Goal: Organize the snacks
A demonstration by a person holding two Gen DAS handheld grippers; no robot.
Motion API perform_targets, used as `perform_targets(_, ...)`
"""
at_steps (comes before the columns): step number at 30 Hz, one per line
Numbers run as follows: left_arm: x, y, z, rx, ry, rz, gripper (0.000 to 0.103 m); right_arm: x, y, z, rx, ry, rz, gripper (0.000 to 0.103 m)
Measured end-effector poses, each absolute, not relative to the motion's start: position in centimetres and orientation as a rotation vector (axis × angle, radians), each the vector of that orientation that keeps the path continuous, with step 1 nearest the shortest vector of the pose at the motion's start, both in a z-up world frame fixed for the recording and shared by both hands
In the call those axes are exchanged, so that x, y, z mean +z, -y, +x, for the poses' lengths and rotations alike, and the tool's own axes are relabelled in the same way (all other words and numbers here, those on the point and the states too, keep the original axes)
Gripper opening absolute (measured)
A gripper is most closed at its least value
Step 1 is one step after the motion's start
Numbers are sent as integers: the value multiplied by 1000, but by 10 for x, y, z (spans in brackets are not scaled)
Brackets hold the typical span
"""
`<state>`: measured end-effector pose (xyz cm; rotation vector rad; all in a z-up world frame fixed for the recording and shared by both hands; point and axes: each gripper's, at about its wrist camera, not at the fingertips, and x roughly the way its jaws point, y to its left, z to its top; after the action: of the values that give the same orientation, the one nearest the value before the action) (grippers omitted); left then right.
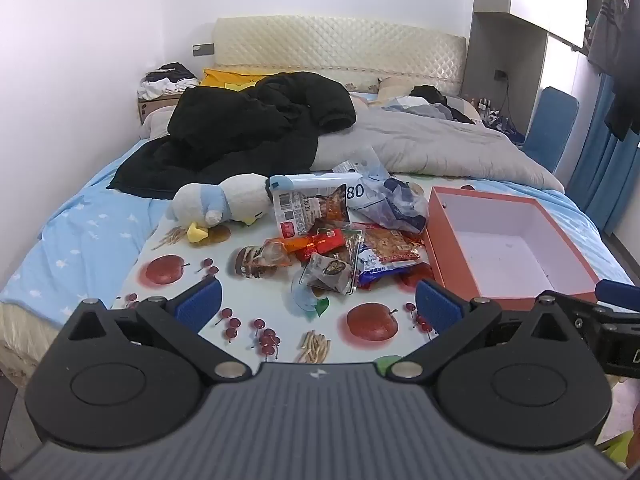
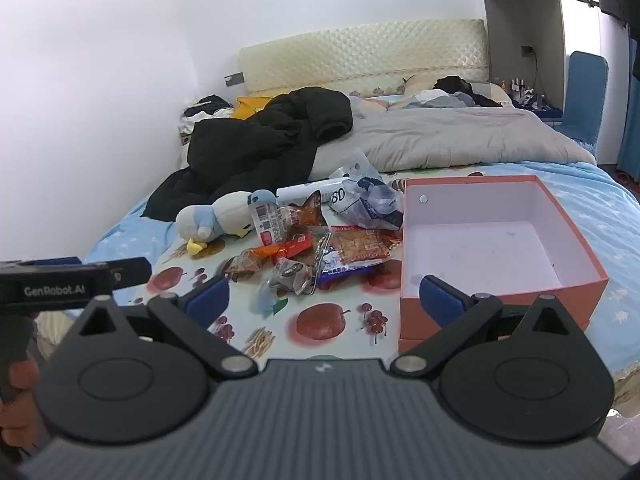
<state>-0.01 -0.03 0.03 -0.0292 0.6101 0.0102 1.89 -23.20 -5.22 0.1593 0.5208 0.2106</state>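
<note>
Both hand-held grippers wide open and empty, blue pads spread apart, touching nothing. Left hand-held gripper [image 1: 318,304] hovering over a fruit-printed cloth [image 1: 256,304] spread on the bed [image 1: 72,232], angled down toward a heap of snack packets [image 1: 332,240] just ahead. Right hand-held gripper [image 2: 326,300] alongside, its right pad in front of the near wall of an orange box [image 2: 500,300], open-topped and bare inside. From the left one, box ahead and to the right; from the right one, packets ahead and slightly left, touching or nearly touching the box's left side. Plush penguin [image 1: 216,204] beyond the heap to the left, black coat [image 1: 248,124] farther back. Sorting apparently not yet begun: no packet in the box. Next move likely calling for a reach forward and down onto the nearest loose packet, pinching crinkly wrapping without dragging its neighbours, then carrying it right into the box.
</note>
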Motion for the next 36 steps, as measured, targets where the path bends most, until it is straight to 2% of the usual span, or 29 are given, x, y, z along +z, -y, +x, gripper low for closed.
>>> perform_targets(36, -5, 3, -3, -32, -622, -27, 103, -54, 226, 16, 212, -536, 168, 103)
